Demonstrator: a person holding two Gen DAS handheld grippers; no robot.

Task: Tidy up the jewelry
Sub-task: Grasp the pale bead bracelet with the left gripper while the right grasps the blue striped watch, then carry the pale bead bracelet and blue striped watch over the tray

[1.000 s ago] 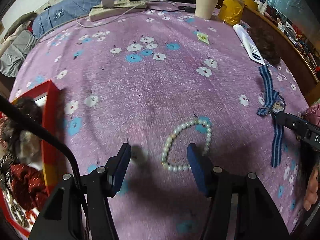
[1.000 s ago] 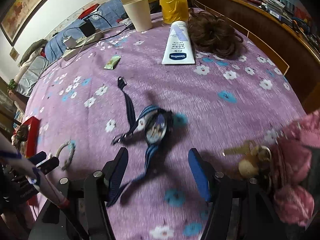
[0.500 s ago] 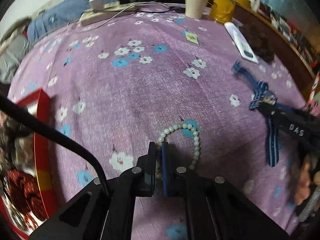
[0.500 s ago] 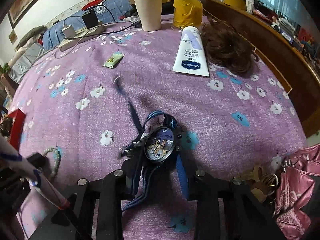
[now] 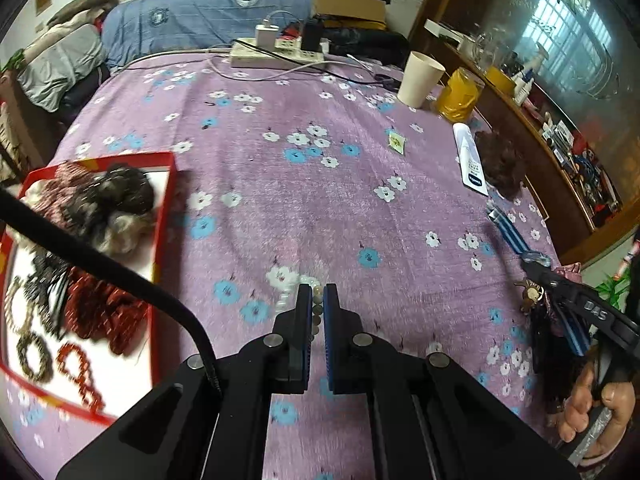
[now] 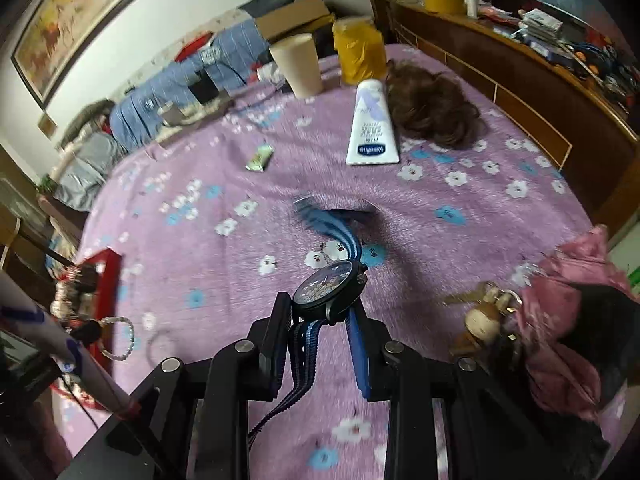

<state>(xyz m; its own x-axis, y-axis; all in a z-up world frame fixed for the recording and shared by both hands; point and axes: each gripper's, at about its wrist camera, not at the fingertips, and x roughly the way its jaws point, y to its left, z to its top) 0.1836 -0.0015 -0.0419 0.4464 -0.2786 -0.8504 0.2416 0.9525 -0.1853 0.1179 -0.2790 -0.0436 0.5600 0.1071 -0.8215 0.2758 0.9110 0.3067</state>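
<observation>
My left gripper [image 5: 317,296] is shut on a white pearl bracelet [image 5: 285,298], lifted off the purple floral cloth; in the right wrist view the bracelet [image 6: 120,340] hangs as a loop from it. To the left lies a red box [image 5: 166,200] holding scrunchies and bead bracelets. My right gripper [image 6: 320,312] has its jaws closing on a dark watch [image 6: 328,290], its pads against the case. The watch's blue striped strap [image 6: 336,232] trails to the cloth ahead, and its other end hangs below the jaws.
At the far side stand a paper cup [image 5: 422,80], a yellow jar [image 5: 458,94] and a power strip [image 5: 276,54]. A white lotion tube [image 6: 372,128] and a brown hairpiece [image 6: 432,104] lie on the right. A pink bag [image 6: 576,320] with keys sits near the right edge.
Both grippers were open above the cloth; the left shut on the pearl bracelet and the right on the watch. Both have since risen with them, and the red box has come into fuller view.
</observation>
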